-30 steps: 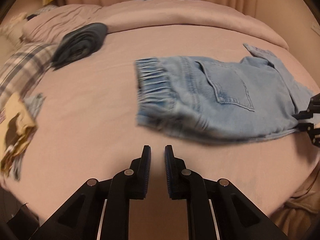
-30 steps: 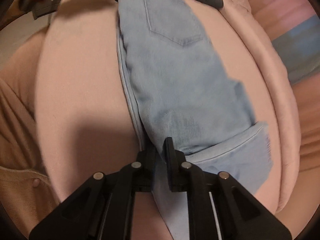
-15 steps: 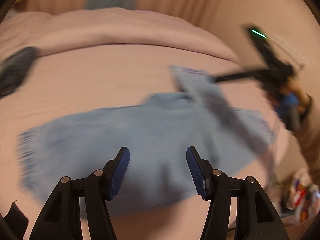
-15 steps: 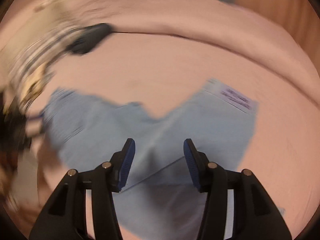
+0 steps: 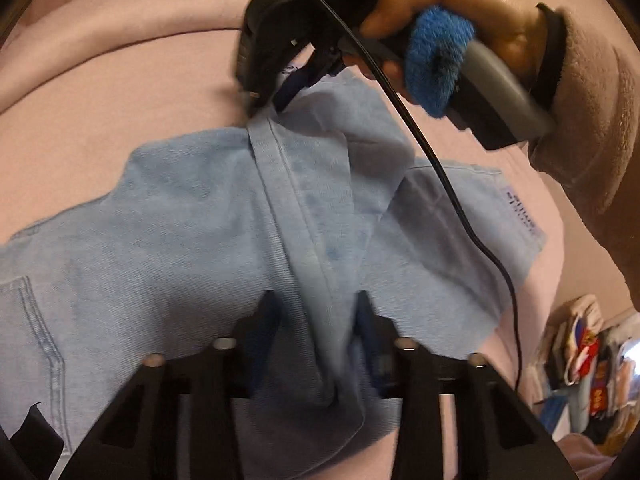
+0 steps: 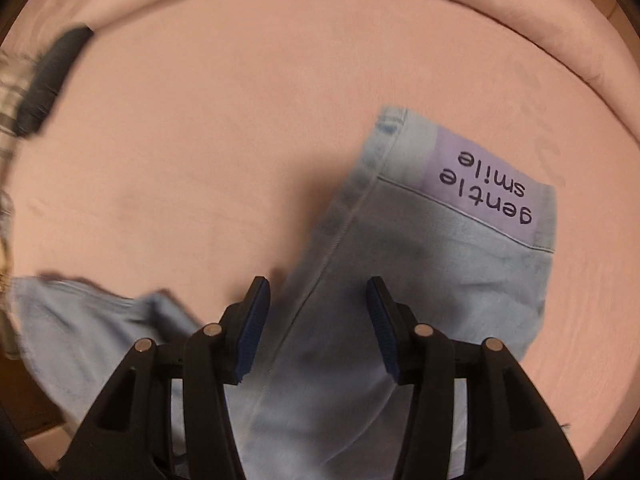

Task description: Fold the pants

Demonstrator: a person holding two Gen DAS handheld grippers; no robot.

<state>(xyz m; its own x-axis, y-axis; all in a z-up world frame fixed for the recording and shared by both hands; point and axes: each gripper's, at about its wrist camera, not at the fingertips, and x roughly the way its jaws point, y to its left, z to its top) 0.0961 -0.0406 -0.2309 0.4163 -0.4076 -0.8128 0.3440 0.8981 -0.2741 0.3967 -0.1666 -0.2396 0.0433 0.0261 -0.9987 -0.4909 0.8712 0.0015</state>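
Light blue denim pants [image 5: 192,216] lie on a pink bed [image 5: 100,92], with a raised fold ridge running down the middle. My left gripper [image 5: 318,316] is open, its fingers on either side of the near end of that ridge. The right gripper [image 5: 280,100] shows in the left wrist view at the ridge's far end, touching the cloth. In the right wrist view my right gripper [image 6: 318,312] is open over the pants [image 6: 420,280], whose waistband carries a lilac "gentle smile" label [image 6: 484,184].
A dark rolled garment [image 6: 52,80] lies at the far left of the bed [image 6: 240,100], next to plaid fabric [image 6: 6,100]. A raised pink duvet edge [image 6: 520,12] runs along the far side. Colourful clutter [image 5: 588,364] sits beyond the bed at the right.
Both grippers have come down close onto the pants. The left gripper now straddles a raised fold ridge, and the right gripper has moved to the ridge's far end near the label.
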